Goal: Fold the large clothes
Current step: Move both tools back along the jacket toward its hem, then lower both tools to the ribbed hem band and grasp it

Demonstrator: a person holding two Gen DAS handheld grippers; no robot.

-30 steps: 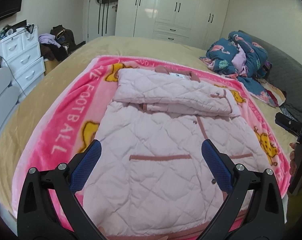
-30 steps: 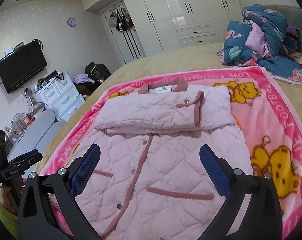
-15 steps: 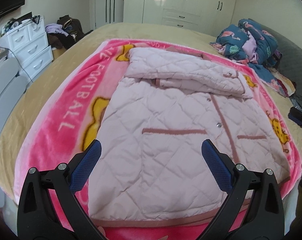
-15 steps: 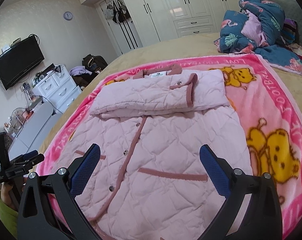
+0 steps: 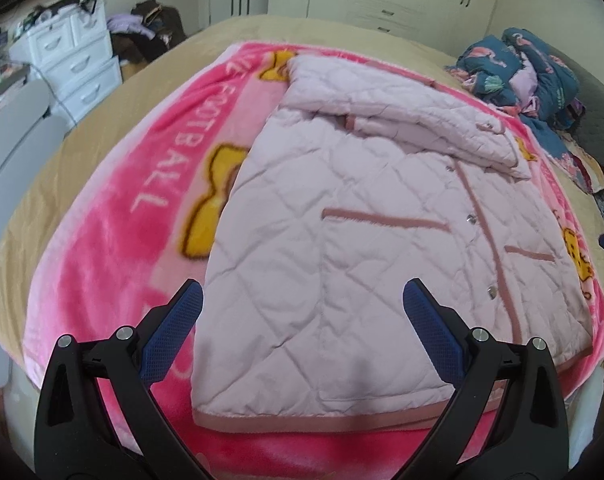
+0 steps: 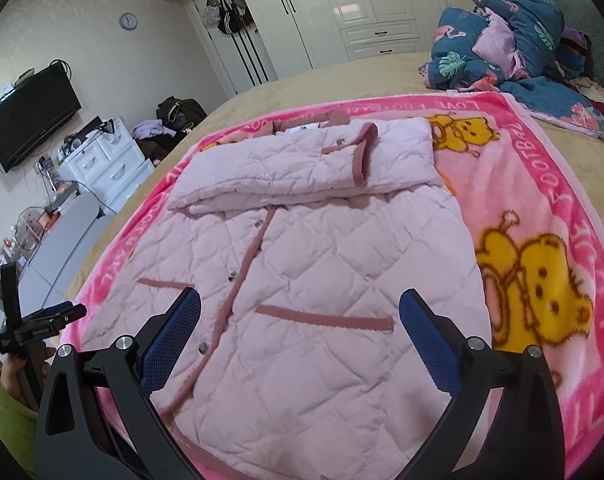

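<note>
Bed [image 6: 382,76] carries pink blanket [image 5: 113,240]; quilted pink jacket [image 5: 362,248] lies on it, sleeves folded over chest, hem just ahead of both claws. Left claw [image 5: 302,322] released, empty. Right claw [image 6: 299,326] released, empty.

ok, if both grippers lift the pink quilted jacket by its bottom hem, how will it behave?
The quilted jacket will probably drape and sag between the grippers, since it lies soft and creased. Its puffy padding suggests bulky but light. The sleeves folded across the chest lie loose, so they will likely slide off once the hem rises.
</note>
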